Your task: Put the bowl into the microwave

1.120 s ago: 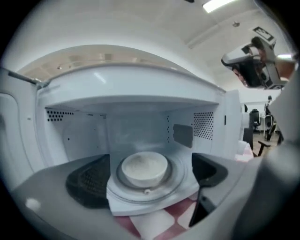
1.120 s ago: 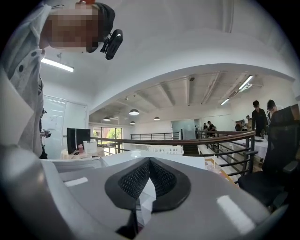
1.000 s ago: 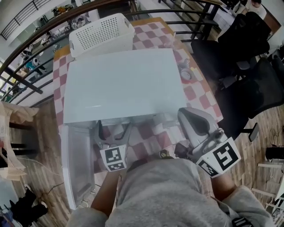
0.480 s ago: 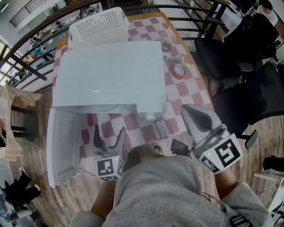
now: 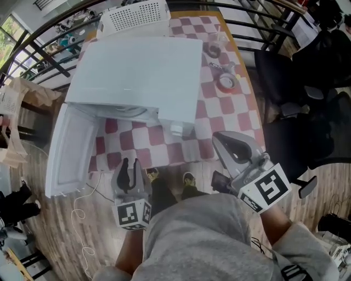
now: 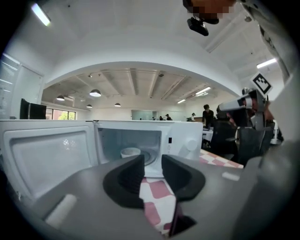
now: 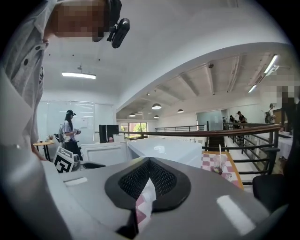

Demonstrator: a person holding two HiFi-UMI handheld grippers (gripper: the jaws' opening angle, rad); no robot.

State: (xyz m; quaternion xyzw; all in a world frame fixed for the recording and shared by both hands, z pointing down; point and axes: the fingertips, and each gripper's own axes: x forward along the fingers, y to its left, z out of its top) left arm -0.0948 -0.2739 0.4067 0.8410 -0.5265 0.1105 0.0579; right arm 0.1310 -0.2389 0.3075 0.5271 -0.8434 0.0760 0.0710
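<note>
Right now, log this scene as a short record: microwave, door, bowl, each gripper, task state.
microwave: white, on the checkered table
door: swung open, at the left in the head view
bowl: white, inside the microwave
left gripper: jaws have just been closing; narrow gap, nothing between them
right gripper: jaws together, empty
task state: bowl in, door not yet closed

White microwave [image 5: 137,77], white bowl [image 6: 130,152], white basket [image 5: 134,13] dotted with little holes. Tablecloth [image 5: 219,115] is pink-and-white checks, floor [image 5: 55,225] is brown wood planks, chairs [image 5: 299,68] black, person's top [image 5: 203,241] plain grey.
</note>
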